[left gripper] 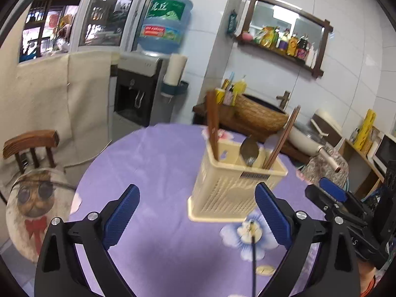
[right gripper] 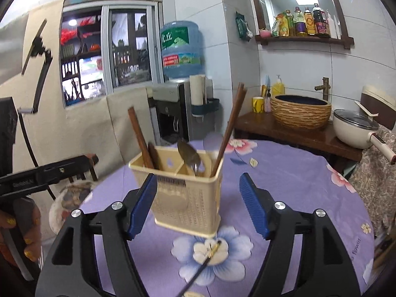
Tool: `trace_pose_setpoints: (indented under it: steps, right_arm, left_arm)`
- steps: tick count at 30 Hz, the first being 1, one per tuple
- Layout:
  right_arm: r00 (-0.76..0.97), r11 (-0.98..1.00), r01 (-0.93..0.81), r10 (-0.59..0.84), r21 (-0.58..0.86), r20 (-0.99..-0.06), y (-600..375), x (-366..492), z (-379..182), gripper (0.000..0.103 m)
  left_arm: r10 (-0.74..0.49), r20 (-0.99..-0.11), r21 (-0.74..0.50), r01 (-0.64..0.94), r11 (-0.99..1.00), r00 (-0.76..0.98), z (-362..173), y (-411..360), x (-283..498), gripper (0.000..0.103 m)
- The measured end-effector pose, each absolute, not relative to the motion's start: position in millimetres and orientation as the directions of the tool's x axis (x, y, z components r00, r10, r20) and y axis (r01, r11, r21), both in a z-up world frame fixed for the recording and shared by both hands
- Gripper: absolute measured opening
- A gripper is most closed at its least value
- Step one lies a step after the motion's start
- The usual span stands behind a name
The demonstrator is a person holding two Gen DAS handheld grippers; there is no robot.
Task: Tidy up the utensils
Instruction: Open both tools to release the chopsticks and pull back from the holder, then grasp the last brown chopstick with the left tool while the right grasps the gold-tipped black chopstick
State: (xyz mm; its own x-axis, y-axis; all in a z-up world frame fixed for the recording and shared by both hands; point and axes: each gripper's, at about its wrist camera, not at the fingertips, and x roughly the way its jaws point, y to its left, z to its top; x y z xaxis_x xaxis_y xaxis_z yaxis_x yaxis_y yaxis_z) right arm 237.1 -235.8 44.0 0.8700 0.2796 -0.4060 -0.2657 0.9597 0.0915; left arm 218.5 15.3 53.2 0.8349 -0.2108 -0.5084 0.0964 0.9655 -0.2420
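A cream plastic utensil basket (left gripper: 227,193) (right gripper: 188,193) stands on the round purple floral table (left gripper: 153,163) (right gripper: 297,180). It holds brown chopsticks (left gripper: 213,126) (right gripper: 231,126) in two compartments and a metal spoon (left gripper: 249,151) (right gripper: 190,157) in the middle one. A thin black chopstick (left gripper: 253,259) (right gripper: 200,269) lies on the cloth in front of the basket. My left gripper (left gripper: 198,220) is open and empty, just short of the basket. My right gripper (right gripper: 198,205) is open and empty, its fingers either side of the basket's front.
A wooden chair with a cat cushion (left gripper: 37,198) stands left of the table. A water dispenser (left gripper: 138,91), a side counter with a woven basin (right gripper: 300,111) and a white pot (right gripper: 354,128) stand beyond the table. The right gripper shows in the left wrist view (left gripper: 346,205).
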Motion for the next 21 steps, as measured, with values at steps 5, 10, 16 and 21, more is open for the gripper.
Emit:
trace_pose_setpoints:
  steps: [5,10,16,21]
  right_arm:
    - [0.819,0.966,-0.236,0.258,0.11,-0.513,-236,226,5,0.069]
    - [0.774,0.969,-0.209,0.248,0.136,-0.583,-241,215,-26,0.069]
    - [0.746,0.965,-0.201,0.263,0.171,-0.611,-244,210,-45,0.069]
    - [0.733,0.962,-0.216,0.274,0.168,-0.623,-237,211,-52,0.069]
  left_arm:
    - [-0.156,-0.599,-0.248,0.004,0.969,0.785,18,41,198,0.093]
    - [-0.107,-0.679,-0.25,-0.092,0.964,0.727,-16,71,171,0.088]
    - [-0.174,-0.749,-0.321,-0.121,0.939,0.64,-41,91,151,0.057]
    - [-0.184,-0.801,-0.31,-0.131,0.942,0.569,-63,79,156,0.05]
